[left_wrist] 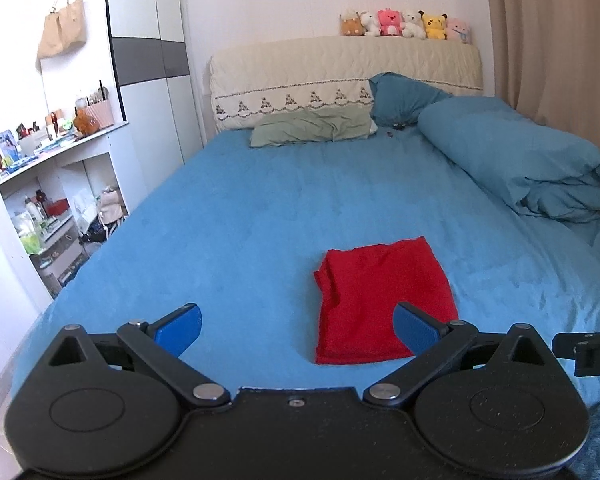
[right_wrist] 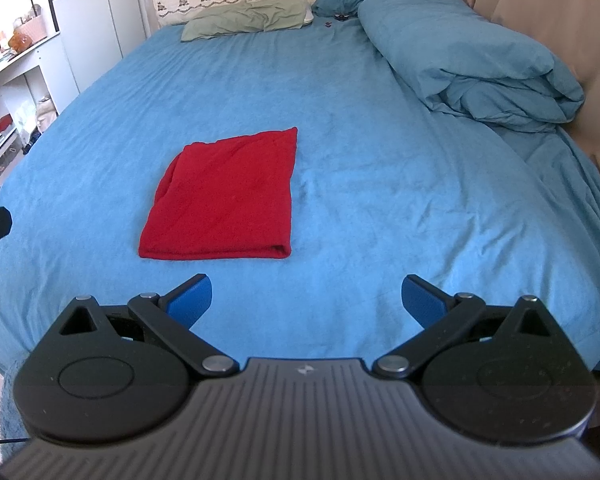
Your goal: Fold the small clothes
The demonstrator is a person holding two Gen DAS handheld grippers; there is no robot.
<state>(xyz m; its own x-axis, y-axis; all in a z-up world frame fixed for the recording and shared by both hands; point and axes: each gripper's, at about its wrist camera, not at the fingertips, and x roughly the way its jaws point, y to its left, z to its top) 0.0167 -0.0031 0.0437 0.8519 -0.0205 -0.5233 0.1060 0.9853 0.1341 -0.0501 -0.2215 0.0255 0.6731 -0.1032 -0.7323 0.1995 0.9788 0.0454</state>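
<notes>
A red garment (left_wrist: 384,300) lies folded into a flat rectangle on the blue bed sheet (left_wrist: 260,208), near the bed's front edge. It also shows in the right wrist view (right_wrist: 224,200). My left gripper (left_wrist: 296,328) is open and empty, held above the bed just left of and in front of the garment. My right gripper (right_wrist: 306,300) is open and empty, in front of the garment's near right corner. Neither gripper touches the cloth. The right gripper's edge shows at the far right of the left wrist view (left_wrist: 588,348).
A rolled blue duvet (right_wrist: 468,56) lies along the bed's right side. A green pillow (left_wrist: 312,126) and a blue pillow (left_wrist: 404,96) lie by the headboard (left_wrist: 300,72), with plush toys (left_wrist: 404,24) on top. Cluttered white shelves (left_wrist: 40,184) stand left of the bed.
</notes>
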